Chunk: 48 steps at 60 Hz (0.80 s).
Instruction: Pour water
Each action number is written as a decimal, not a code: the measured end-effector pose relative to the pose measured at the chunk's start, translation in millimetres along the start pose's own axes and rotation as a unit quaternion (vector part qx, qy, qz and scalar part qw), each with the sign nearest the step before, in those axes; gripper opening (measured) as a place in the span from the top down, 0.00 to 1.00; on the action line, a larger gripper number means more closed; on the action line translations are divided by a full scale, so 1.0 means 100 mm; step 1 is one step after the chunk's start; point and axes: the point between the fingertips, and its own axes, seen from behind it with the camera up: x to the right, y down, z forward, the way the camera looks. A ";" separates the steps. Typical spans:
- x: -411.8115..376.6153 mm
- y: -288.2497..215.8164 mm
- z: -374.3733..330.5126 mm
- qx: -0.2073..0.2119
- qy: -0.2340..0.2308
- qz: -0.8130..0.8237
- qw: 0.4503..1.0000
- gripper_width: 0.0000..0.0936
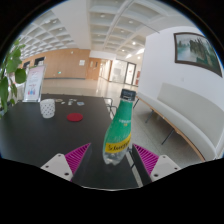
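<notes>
Gripper view showed the gripper (pixel 118 156) closed on a green plastic bottle (pixel 120 128), both pink pads (pixel 78 156) pressing its lower labelled part. The bottle stood tilted between the fingers, above the dark table (pixel 40 135). Beyond it stood a white cup (pixel 47 108) and a red coaster (pixel 74 117), well apart.

Gripper (pixel 112 157) clamped on green bottle (pixel 120 126), dark table (pixel 40 135), white cup (pixel 47 108), red coaster (pixel 74 117)

One camera only, riding the gripper (pixel 111 156), looking forward along its fingers over the dark table (pixel 40 135). The bottle (pixel 119 126) sits close up; beyond the table, a hall.
</notes>
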 end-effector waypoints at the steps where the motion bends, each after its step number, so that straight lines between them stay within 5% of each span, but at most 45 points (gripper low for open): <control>1: 0.02 -0.02 0.05 0.004 0.002 0.003 1.000 0.10; 10: 0.12 -0.22 0.50 0.024 0.016 0.030 0.999 0.19; 15: 0.10 -0.26 0.65 0.030 0.019 0.032 0.999 0.38; 30: 0.15 -0.32 0.65 0.044 0.035 0.014 0.998 0.55; 38: 0.32 -0.58 0.64 0.051 0.092 -0.028 0.994 0.55; 48: 0.60 -1.55 0.59 0.091 0.190 -0.154 0.965 0.55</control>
